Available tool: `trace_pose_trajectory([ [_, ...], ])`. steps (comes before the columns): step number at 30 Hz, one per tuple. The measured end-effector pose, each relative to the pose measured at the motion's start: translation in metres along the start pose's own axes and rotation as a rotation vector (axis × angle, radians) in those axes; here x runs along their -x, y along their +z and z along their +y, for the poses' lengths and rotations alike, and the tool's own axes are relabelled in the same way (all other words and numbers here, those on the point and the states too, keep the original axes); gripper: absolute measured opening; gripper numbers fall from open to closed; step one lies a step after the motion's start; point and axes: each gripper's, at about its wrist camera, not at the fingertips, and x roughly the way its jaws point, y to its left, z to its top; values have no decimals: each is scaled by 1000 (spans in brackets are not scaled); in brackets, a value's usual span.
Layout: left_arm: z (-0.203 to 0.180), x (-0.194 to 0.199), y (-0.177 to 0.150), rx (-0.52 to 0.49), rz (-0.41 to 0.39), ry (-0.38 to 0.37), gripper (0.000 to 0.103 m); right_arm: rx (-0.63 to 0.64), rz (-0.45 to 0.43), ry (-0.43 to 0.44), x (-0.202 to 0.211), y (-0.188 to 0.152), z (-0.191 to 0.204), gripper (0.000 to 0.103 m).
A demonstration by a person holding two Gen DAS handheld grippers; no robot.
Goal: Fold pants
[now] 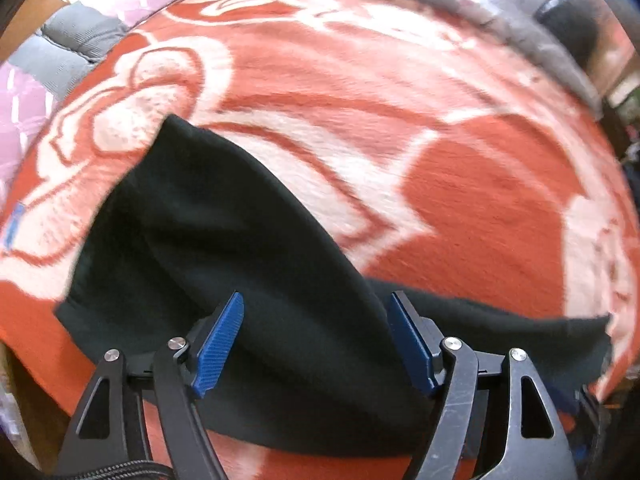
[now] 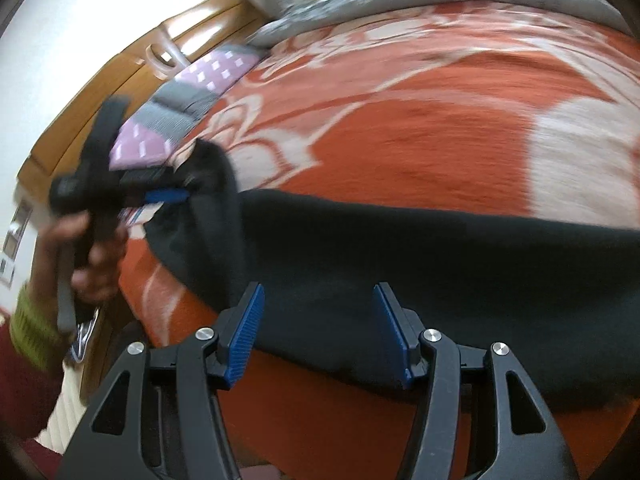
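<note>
Black pants lie on an orange and white patterned blanket on a bed. In the left wrist view my left gripper is open, its blue pads on either side of the dark cloth below it. In the right wrist view the pants stretch across the blanket. My right gripper is open just above them. The left gripper shows at the left, blurred, held by a hand, at the raised end of the pants; a fold of cloth stands up beside it.
A grey quilt lies along the far side of the bed. A pink and grey pillow sits at the head, against a wooden headboard. The bed's near edge drops off at the lower left.
</note>
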Motion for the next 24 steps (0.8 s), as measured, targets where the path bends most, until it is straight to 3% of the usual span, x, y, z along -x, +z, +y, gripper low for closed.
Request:
trace_pose_trajectory([
  [5,-1,-31,35,7,89,113,75,84,62,57,-35,11,28,58],
  [9,-2,-51,41,-8,131,186,75,117,110,81,-62,16,41,58],
  [11,-2,-58,43,-17,143,191,74,135,131,85,-74,17,47,58],
  [12,-2,-60,41,-18,146,188,69,140,141,81,-76,18,45,58],
  [14,0,-60,37,-22,143,168,47,154,157,65,-89,18,52,56],
  [15,1,-61,35,-23,147,151,26,159,161,61,-92,18,53,48],
  [16,2,-60,32,-19,147,129,14,165,164,57,-94,18,55,36],
  [19,9,-47,24,2,87,73,6,191,159,56,-94,17,62,13],
  [24,41,-4,1,120,-50,-102,4,259,118,51,-82,19,77,8],
])
